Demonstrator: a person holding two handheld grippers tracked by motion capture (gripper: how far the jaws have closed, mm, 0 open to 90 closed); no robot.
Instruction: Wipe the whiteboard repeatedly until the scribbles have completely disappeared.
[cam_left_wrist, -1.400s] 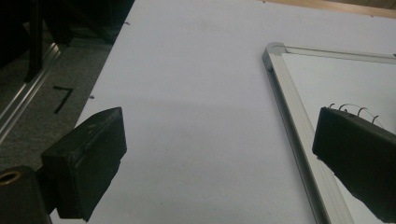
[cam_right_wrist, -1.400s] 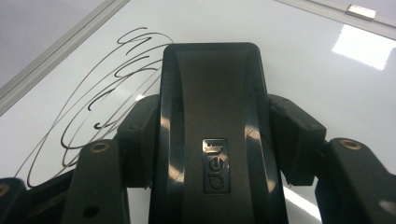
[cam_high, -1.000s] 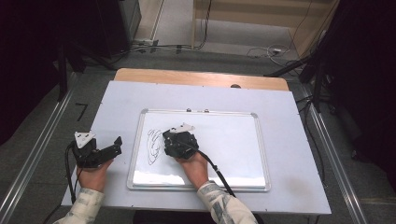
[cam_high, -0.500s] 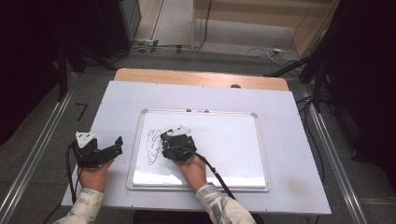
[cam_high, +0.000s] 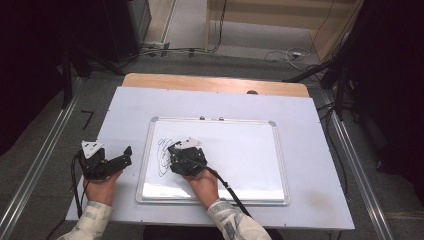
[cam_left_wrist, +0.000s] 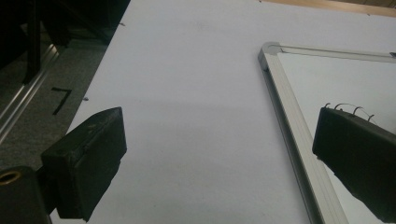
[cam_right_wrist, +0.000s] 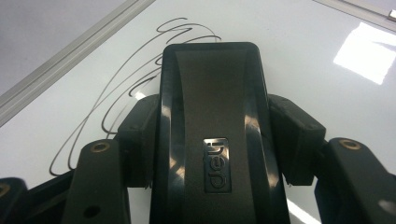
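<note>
1. A white sheet (cam_high: 310, 165) covers most of the table.
2. A strip of bare wooden tabletop (cam_high: 210, 82) shows along the sheet's far edge.
3. A small dark knob (cam_high: 252, 92) sits on that strip, right of its middle.
4. Metal rails (cam_high: 42, 160) run along the floor on both sides of the table.
5. A black mark shaped like a 7 (cam_high: 87, 119) is on the grey floor to the left.
6. Cables (cam_high: 280, 55) lie loose on the floor beyond the table.
7. Wooden furniture (cam_high: 280, 12) stands at the back.
</note>
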